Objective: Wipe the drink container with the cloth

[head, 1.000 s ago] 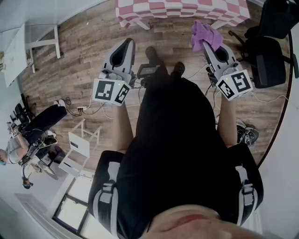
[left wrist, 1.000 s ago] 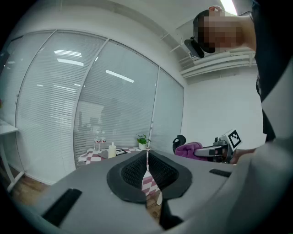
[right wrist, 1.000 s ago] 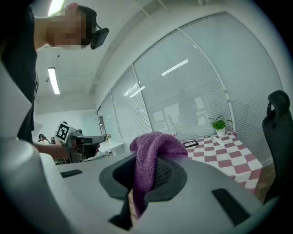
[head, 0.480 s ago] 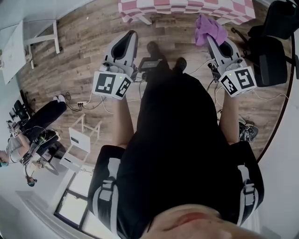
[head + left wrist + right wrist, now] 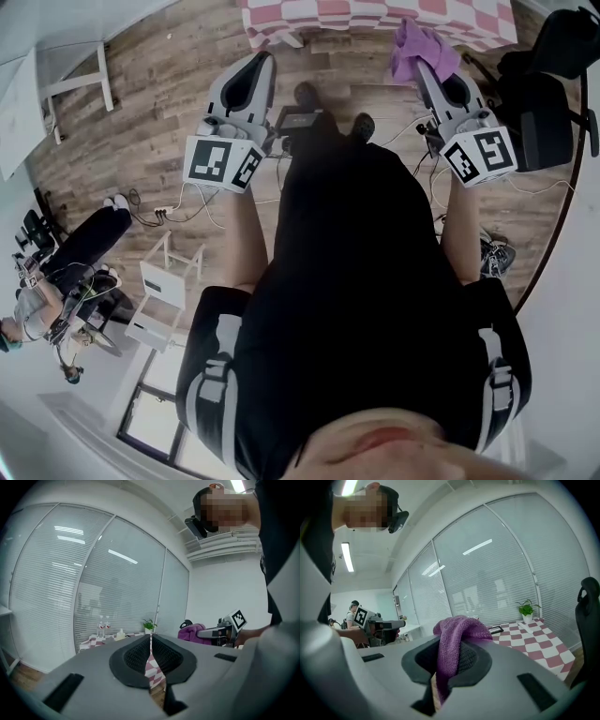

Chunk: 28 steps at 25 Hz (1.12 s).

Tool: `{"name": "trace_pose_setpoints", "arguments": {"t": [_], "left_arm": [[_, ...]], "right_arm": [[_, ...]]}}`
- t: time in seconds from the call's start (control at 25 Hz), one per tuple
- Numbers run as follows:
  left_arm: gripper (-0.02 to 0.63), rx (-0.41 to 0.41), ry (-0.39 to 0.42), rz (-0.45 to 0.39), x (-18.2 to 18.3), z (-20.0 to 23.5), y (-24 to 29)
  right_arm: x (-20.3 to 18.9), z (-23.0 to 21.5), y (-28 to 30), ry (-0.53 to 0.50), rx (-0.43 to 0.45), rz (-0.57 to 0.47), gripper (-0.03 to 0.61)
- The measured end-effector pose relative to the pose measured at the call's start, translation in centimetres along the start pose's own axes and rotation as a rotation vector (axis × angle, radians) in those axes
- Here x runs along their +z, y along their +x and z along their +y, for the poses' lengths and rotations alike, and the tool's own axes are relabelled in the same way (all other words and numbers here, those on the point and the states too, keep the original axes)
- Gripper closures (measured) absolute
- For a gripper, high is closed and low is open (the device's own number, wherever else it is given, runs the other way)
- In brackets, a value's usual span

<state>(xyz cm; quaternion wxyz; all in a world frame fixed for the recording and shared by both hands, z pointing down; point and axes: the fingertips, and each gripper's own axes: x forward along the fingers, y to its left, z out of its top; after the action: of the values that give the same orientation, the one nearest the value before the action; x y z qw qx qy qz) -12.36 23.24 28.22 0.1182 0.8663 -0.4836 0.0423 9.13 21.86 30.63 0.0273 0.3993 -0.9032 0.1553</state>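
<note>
Fingers of the left gripper are pressed together with nothing between them. Well beyond their tips and a little to the left, two small bottles stand on the checked bench. The right gripper has its fingers clamped on a purple cloth, which bunches over their tips and hangs down between them.

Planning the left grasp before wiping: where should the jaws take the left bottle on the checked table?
Likely mid-body, jaws level, coming from its left. The bottle stands upright on the table and a second bottle sits close on its right, so that side clears it. The left gripper is shut; open first.
</note>
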Motion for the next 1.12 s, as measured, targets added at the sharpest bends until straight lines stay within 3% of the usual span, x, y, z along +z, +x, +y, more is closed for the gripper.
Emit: {"name": "trace_pose_setpoints", "arguments": {"t": [0.36,0.56,0.84,1.12], "left_arm": [[0.572,-0.065,0.044,-0.009,2.3,7.2,2.5],[0.572,-0.117,0.012,-0.006,2.4,11.4,3.4],[0.572,-0.197,0.012,0.046,1.1,12.4,6.2],[0.572,-0.205,0.028,0.053,1.8,12.5,9.6]], "right_arm": [[1.8,-0.2,7.5,-0.01,-0.068,-0.005,0.529],[2.3,0.0,11.7,-0.016,-0.123,-0.004,0.529],[1.5,0.0,13.9,0.003,-0.142,0.03,0.525],[1.9,-2.3,15.7,0.005,-0.109,0.023,0.523]]}}
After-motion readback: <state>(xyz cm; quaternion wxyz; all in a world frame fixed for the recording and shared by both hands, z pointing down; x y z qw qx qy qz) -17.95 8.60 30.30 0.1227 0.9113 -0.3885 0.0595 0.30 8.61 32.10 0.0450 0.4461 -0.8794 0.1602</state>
